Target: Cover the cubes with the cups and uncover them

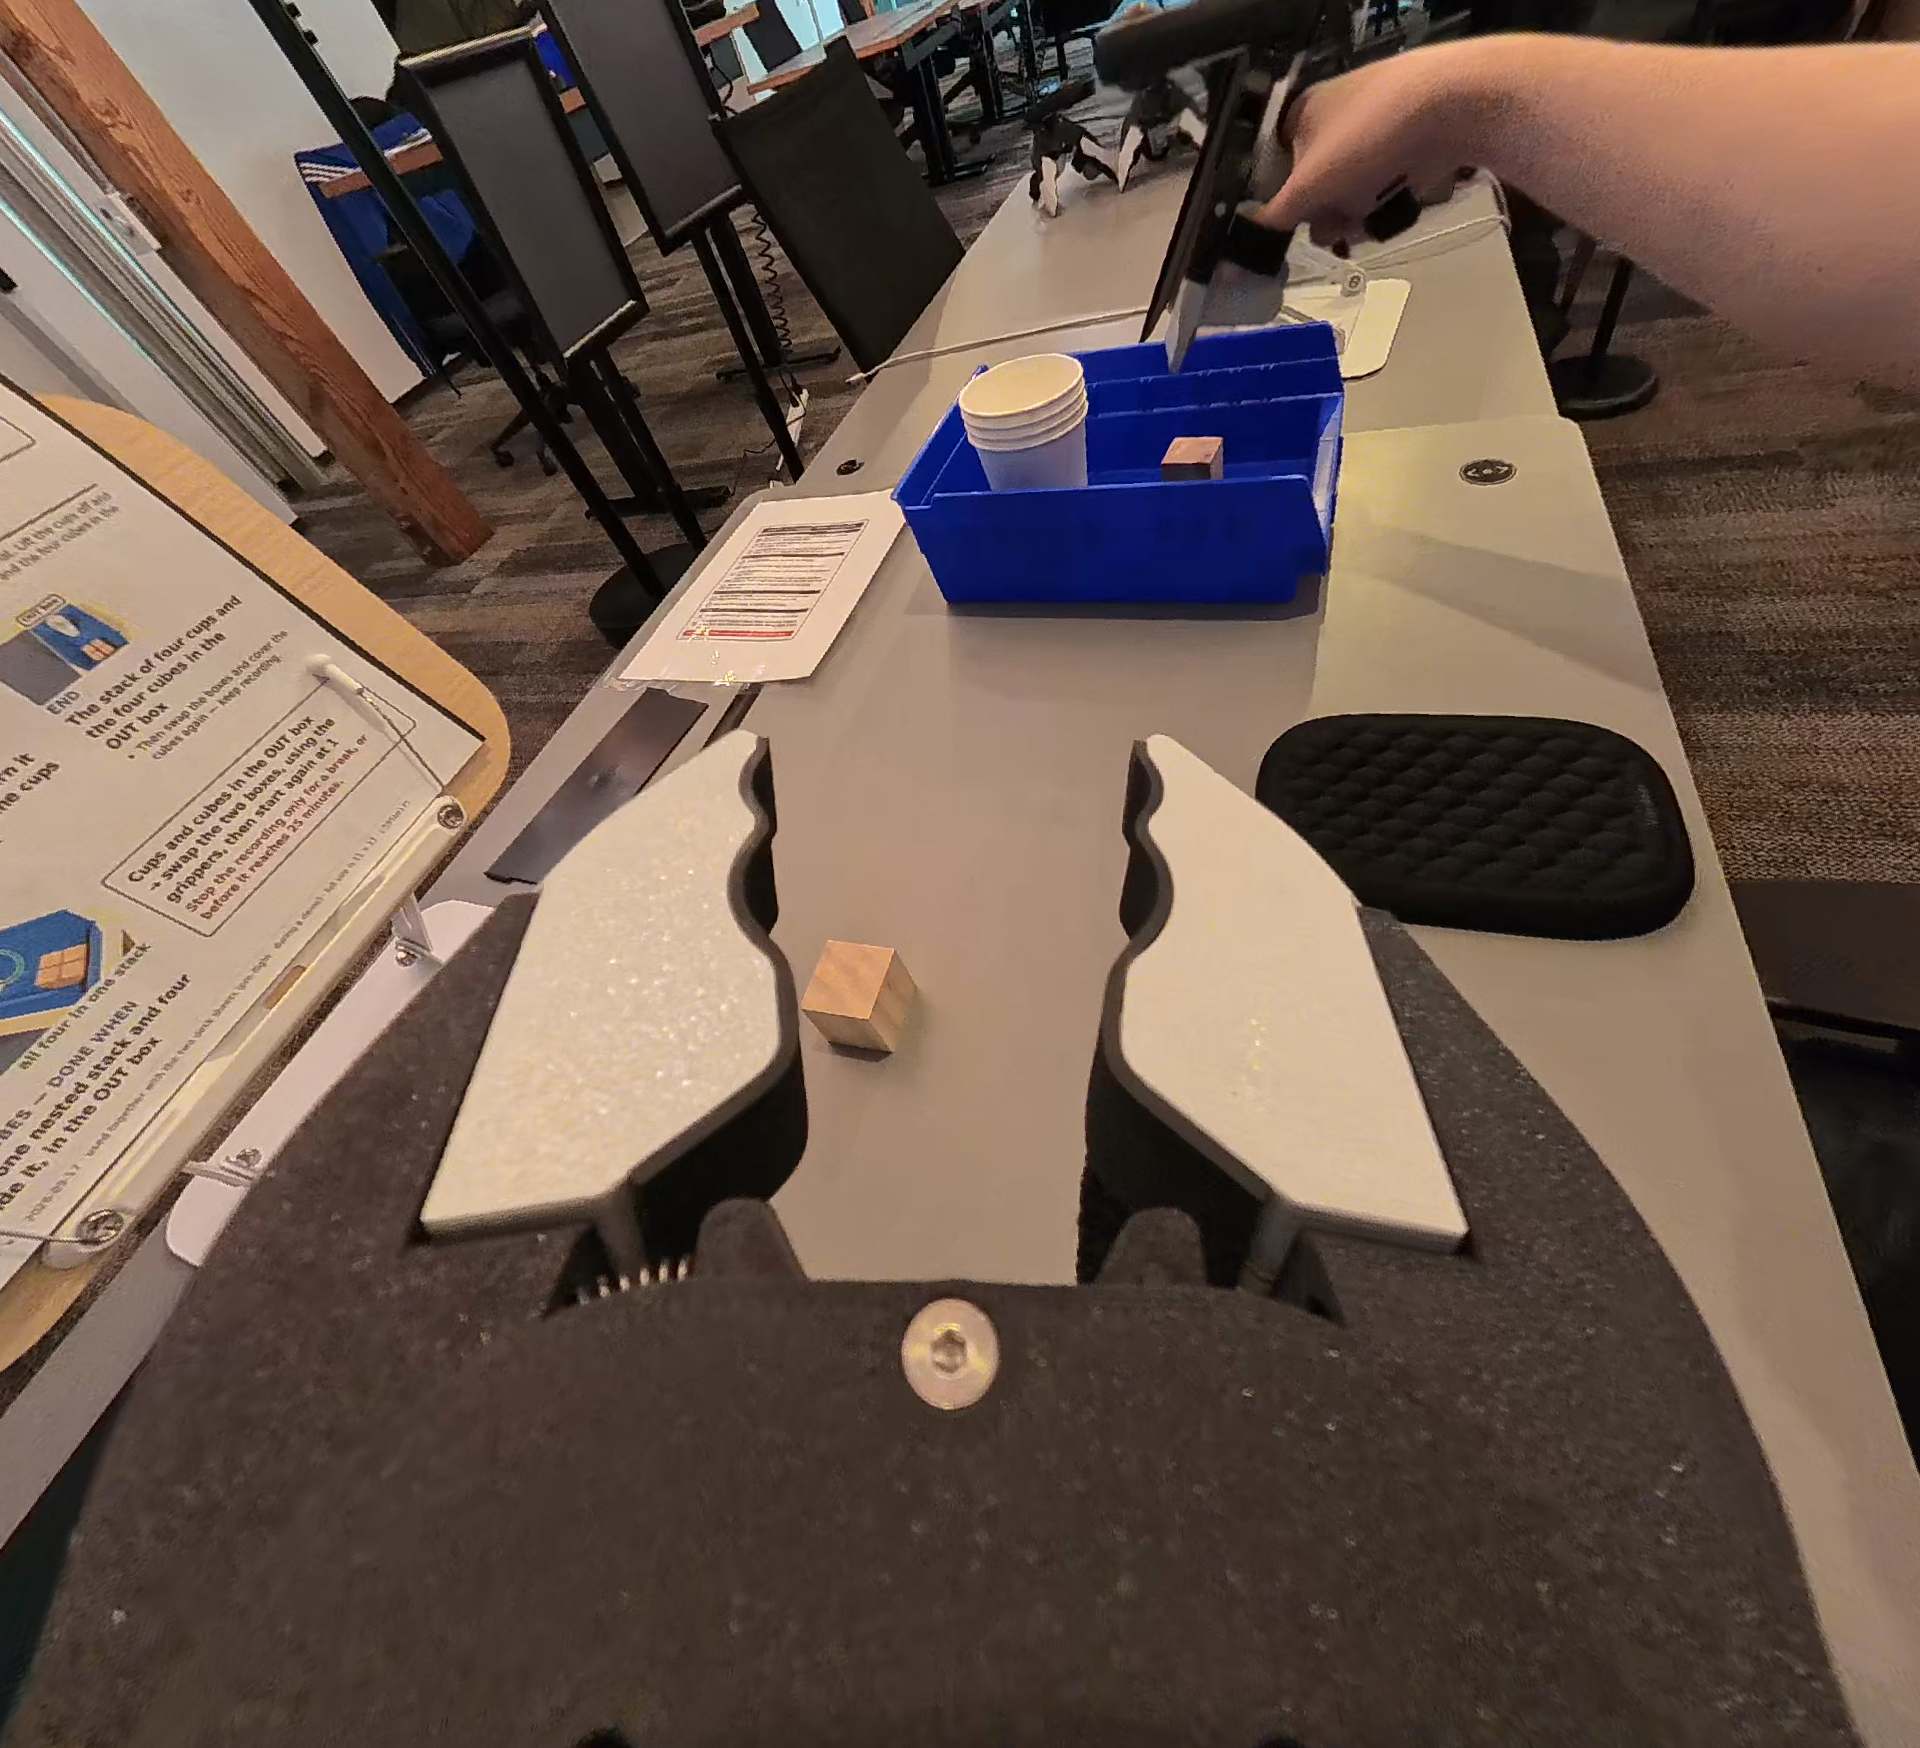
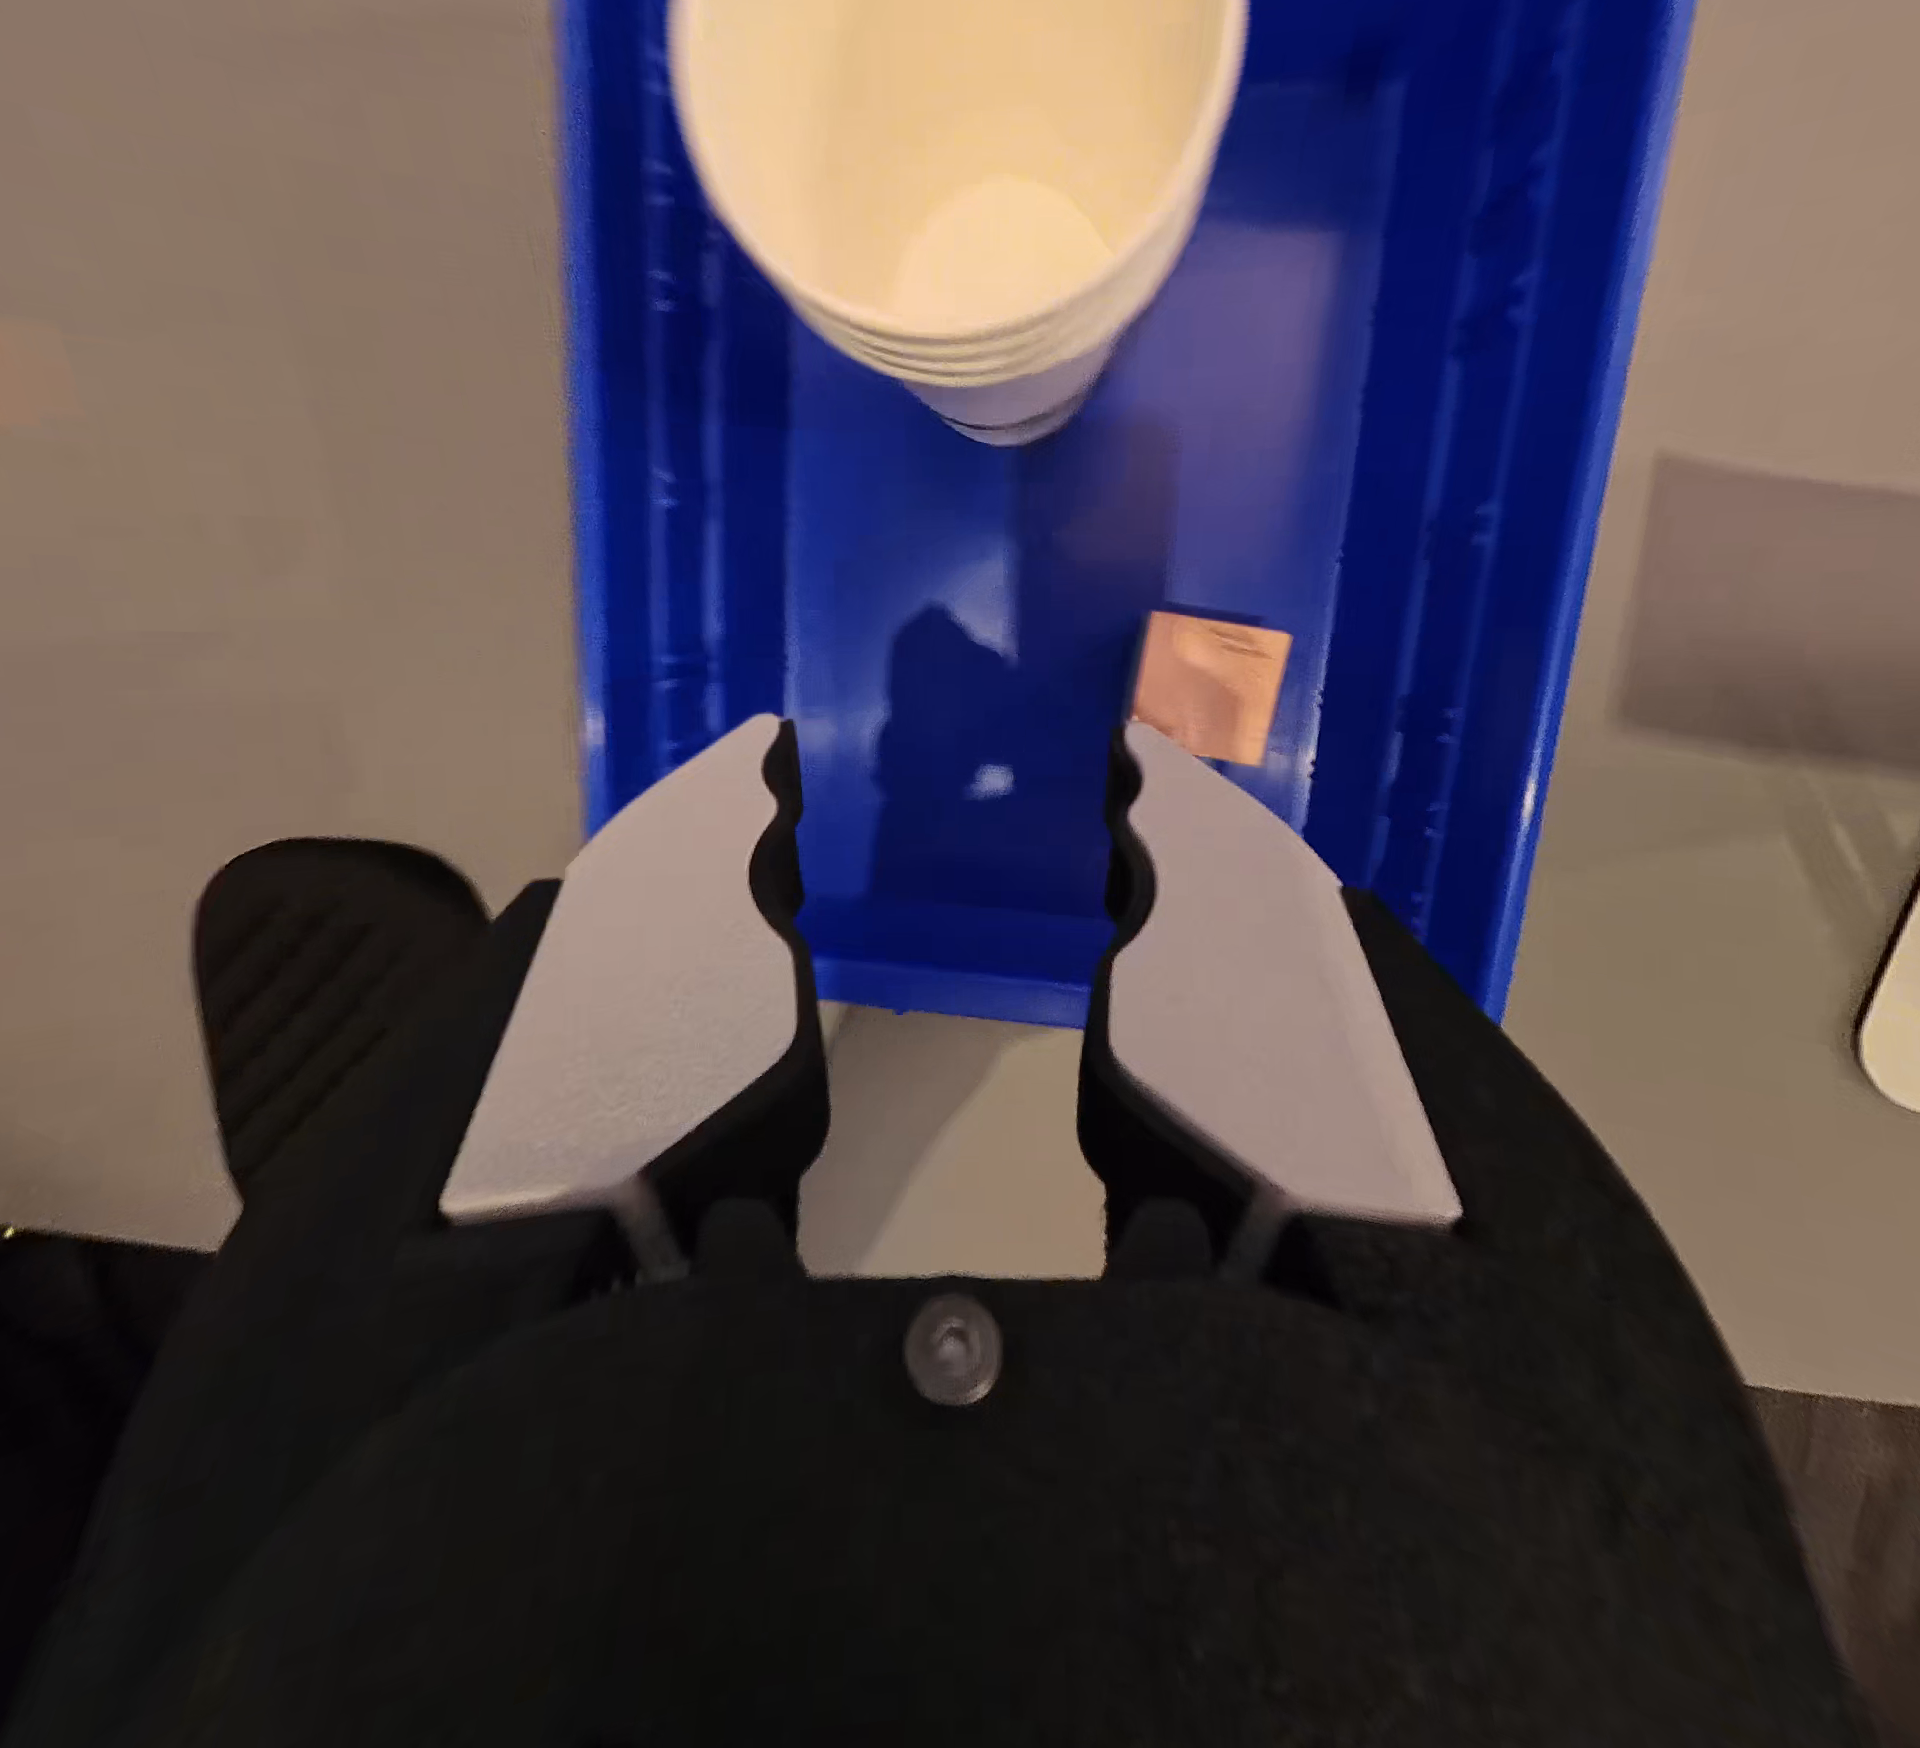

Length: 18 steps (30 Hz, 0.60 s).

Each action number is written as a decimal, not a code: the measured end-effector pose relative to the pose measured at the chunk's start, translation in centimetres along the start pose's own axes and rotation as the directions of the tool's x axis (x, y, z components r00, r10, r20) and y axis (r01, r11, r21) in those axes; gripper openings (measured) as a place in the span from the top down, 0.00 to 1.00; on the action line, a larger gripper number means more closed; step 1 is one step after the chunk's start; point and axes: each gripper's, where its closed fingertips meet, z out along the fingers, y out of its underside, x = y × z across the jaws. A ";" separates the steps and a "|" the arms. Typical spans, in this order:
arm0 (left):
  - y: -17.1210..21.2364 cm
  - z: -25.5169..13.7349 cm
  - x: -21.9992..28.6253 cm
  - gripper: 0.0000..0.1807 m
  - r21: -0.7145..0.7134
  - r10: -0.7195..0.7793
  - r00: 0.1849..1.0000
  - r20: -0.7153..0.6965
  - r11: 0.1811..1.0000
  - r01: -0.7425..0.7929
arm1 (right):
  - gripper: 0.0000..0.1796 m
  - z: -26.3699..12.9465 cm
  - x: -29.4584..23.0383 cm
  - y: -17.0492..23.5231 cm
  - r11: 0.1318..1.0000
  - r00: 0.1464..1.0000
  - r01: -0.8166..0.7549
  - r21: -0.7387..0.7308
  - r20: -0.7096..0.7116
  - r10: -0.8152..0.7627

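Open office, grey desk (image 1: 1039, 711) running away from the left tool (image 1: 948, 763). Left tool: fingers spread wide, holding nothing, low over the desk. One light wooden cube (image 1: 858, 999) sits on the desk between its fingers, nearer the left finger (image 1: 623, 981), just beside it; contact can't be confirmed. Right finger is well apart from the cube.

Ahead of the left tool: blue bin (image 1: 1122, 545) on the desk. Inside it a nested stack of white paper cups (image 1: 1027, 436) stands upright at the bin's left end, and a darker wooden cube (image 1: 1192, 459) lies toward the right end, apart from the cups. Right tool (image 1: 1195, 316) hangs over the bin's far side, held by a hand (image 1: 1361, 150). From here I can't tell how far it's open.

Only in the left view: printed sheet (image 1: 769, 597) left of the bin, black quilted pad (image 1: 1475, 825) right of the left tool, instruction board (image 1: 177, 846) at its left.

Right wrist view, blurred: right tool (image 2: 951, 753) looks straight down into the bin (image 2: 675, 555), fingers parted with a clear gap, empty. Cup stack (image 2: 956, 109) is ahead of the fingertips. Dark cube (image 2: 1216, 685) is on the bin floor just beyond the right fingertip, outside the gap. This view shows the cup interior and the tool's shadow on the bin floor; the desk cube isn't in it.
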 end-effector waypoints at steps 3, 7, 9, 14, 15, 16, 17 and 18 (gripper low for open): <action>-0.1 -0.2 0.2 0.65 0.003 0.010 1.000 0.000 1.000 -0.010 | 0.69 -2.3 -3.7 -1.3 0.995 0.996 0.090 0.052 0.023 -0.091; 0.0 -0.7 -0.3 0.64 -0.006 0.050 0.998 0.026 0.999 -0.050 | 0.69 -3.8 -10.5 -2.6 0.963 0.964 0.255 0.089 0.049 -0.260; 0.2 -1.3 -1.3 0.64 -0.012 0.049 0.997 0.062 0.999 -0.048 | 0.69 -3.6 -14.3 -3.1 0.939 0.939 0.330 0.094 0.068 -0.337; 0.0 -3.1 -3.3 0.65 0.025 0.001 0.994 0.109 1.000 -0.004 | 0.70 -1.1 -24.6 -3.9 0.758 0.751 0.638 0.135 0.111 -0.651; -0.1 -3.4 -3.5 0.65 0.037 -0.011 0.994 0.110 0.999 0.007 | 0.71 -0.3 -26.6 -3.9 0.695 0.685 0.705 0.145 0.115 -0.719; -0.2 -3.6 -3.7 0.65 0.046 -0.024 0.994 0.109 0.999 0.019 | 0.70 0.5 -28.8 -3.8 0.618 0.604 0.768 0.167 0.132 -0.786; -0.3 -3.8 -3.9 0.65 0.053 -0.033 0.994 0.108 0.998 0.027 | 0.72 1.5 -30.9 -3.4 0.539 0.516 0.821 0.191 0.156 -0.842; -0.2 -4.0 -4.0 0.65 0.057 -0.038 0.993 0.108 0.998 0.032 | 0.73 2.5 -32.9 -2.8 0.462 0.428 0.863 0.206 0.187 -0.884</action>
